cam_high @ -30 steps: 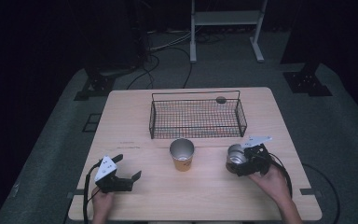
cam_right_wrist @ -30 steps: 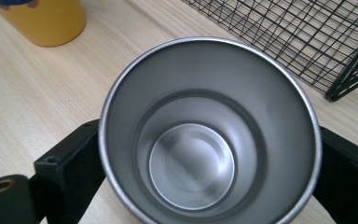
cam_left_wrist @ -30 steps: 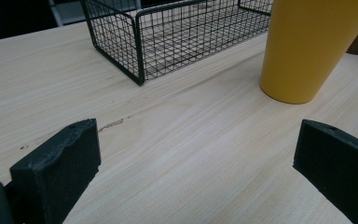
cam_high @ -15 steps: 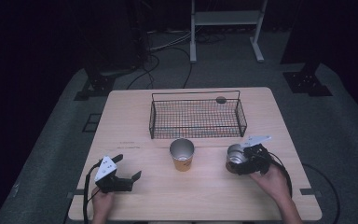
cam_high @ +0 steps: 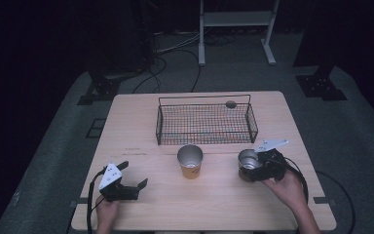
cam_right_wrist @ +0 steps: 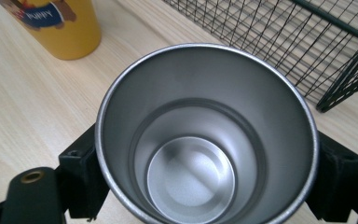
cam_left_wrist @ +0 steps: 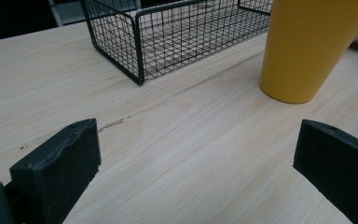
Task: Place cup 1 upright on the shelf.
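A steel cup point(cam_high: 248, 161) stands upright on the table's right side, its empty inside seen from above in the right gripper view point(cam_right_wrist: 200, 140). My right gripper point(cam_high: 254, 168) has just been closing, with the cup between its jaws. Both pads now press on the cup's sides point(cam_right_wrist: 207, 175). A yellow cup point(cam_high: 190, 165) with a printed picture stands at the table's middle, also seen as the yellow cup point(cam_right_wrist: 60, 28) and as the yellow cup point(cam_left_wrist: 307, 46). My left gripper point(cam_high: 135, 174) rests at the front left, its jaws wide open over bare wood point(cam_left_wrist: 196, 158).
A black wire basket point(cam_high: 158, 124) stands behind the cups, across the middle of the wooden table point(cam_high: 136, 122). A small dark round thing point(cam_high: 231, 104) lies by the basket's far rim. Cables and a stand's legs point(cam_high: 268, 48) are on the floor beyond.
The right gripper's jaws have closed in onto the steel cup. The left gripper and the yellow cup have stayed where they were.
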